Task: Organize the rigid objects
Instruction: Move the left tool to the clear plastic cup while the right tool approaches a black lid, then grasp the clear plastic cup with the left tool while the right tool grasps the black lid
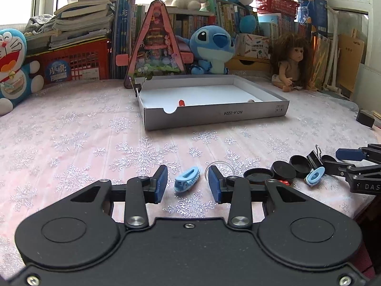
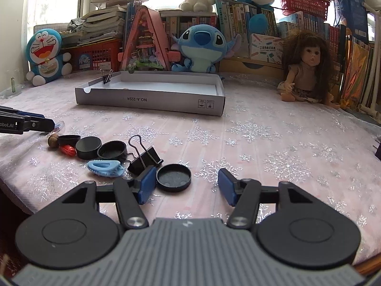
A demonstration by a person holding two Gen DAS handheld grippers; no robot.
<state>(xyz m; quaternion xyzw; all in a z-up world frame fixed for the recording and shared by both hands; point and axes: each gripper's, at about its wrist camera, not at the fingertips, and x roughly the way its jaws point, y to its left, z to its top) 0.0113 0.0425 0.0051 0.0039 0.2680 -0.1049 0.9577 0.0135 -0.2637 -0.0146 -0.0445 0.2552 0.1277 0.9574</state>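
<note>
My left gripper (image 1: 187, 182) is open, its fingers on either side of a light blue hair clip (image 1: 187, 181) on the pink cloth. A clear ring (image 1: 220, 165) lies just past the right finger. My right gripper (image 2: 187, 184) is open, with a black round lid (image 2: 173, 177) between its fingers, nearer the left one. A second blue clip (image 2: 104, 168), a black binder clip (image 2: 144, 158), several black lids (image 2: 88, 146), a red piece (image 2: 67, 150) and a nut (image 2: 52, 140) lie to its left. The white cardboard tray (image 1: 214, 114) holds a red piece (image 1: 182, 103).
Plush toys (image 1: 212, 50), a doll (image 2: 307, 69), a pink triangular toy house (image 1: 156, 45), books and red baskets line the back. A binder clip (image 2: 107, 77) is clipped on the tray's far rim. A black box (image 1: 365, 118) sits at the right edge.
</note>
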